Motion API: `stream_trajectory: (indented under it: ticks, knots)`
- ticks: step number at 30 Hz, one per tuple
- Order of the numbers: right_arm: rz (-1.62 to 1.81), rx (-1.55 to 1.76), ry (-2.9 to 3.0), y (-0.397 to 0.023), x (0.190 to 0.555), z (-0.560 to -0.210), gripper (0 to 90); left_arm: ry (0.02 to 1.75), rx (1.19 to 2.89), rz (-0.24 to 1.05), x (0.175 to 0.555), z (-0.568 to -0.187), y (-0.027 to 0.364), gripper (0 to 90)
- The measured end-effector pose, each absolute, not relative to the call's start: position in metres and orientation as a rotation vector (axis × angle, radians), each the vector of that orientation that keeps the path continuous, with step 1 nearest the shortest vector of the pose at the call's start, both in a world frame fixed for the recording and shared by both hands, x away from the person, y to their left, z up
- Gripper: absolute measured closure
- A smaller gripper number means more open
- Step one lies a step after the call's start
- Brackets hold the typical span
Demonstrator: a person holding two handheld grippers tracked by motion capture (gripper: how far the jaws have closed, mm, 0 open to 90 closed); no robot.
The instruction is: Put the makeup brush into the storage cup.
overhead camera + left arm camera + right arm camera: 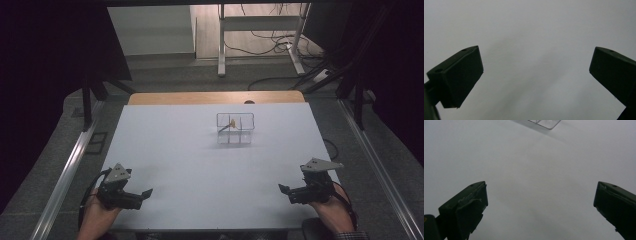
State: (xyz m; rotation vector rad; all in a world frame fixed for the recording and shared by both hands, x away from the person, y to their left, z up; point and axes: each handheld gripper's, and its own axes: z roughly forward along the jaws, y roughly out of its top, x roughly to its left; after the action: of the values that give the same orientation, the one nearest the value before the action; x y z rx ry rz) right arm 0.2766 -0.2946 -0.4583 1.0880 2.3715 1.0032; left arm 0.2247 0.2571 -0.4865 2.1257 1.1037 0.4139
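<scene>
From the high view, a person's two hands rest at the near edge of a pale grey table [200,165], each holding a black two-jaw gripper. The left gripper [146,193] sits at the near left corner, its tips aimed inward toward the middle of the table. The right gripper [283,188] sits at the near right corner, its tips aimed inward toward the left one. The two are well apart, with bare tabletop between them.

Well ahead of both grippers, toward the far side of the table, stands a small clear box [235,128] divided into compartments. A small tan object on a thin stick [228,125] leans in its far left compartment. The high view is too distant to tell what that object is.

The left gripper view looks along its own gripper [536,65]: the two black jaws stand wide apart, holding nothing, with plain grey tabletop ahead of them.

The right gripper view shows its gripper [540,195] the same way, jaws spread wide and holding nothing. Here one corner of the clear box [546,123] peeks in at the top edge, far ahead of the jaws and slightly to their right.
</scene>
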Motion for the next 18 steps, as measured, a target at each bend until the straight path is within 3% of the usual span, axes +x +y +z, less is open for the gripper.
stream_trajectory:
  ticks: [18]
  knots:
    - [0.978,1.125,2.337,-0.310,0.273,-0.460,0.0,1.176,2.078,0.435,0.211,-0.487,0.281,0.1]
